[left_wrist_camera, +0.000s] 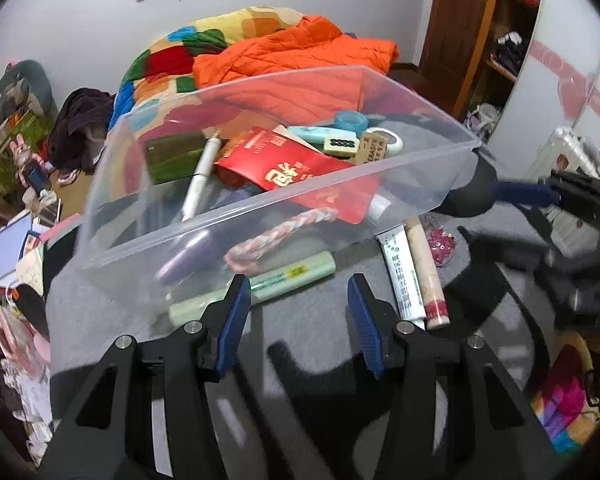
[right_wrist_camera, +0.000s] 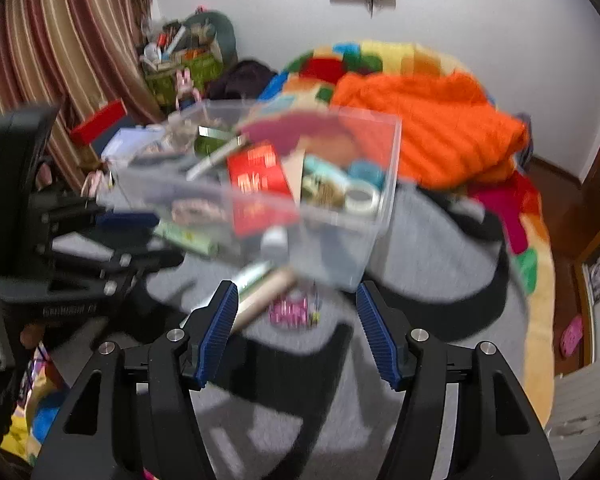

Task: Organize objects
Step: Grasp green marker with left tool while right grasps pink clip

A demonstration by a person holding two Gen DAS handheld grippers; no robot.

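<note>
On the bed w/ grey cover (left_wrist_camera: 308, 320), a clear plastic bin (left_wrist_camera: 380, 196) is sitting at 12 o'clock, already holding a red packet (left_wrist_camera: 288, 168), tape roll (left_wrist_camera: 352, 121), pen etc. Left tool (left_wrist_camera: 298, 300) is hovering open, empty. Right tool (right_wrist_camera: 296, 304) is hanging open too, empty, blurred. White tube (left_wrist_camera: 402, 272) and pink clips (left_wrist_camera: 442, 242) at 2 o'clock are lying outside the bin, prob. awaiting pickup.

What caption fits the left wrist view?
Open left tongs face a clear bin of small items; two tubes lie outside it.
</note>
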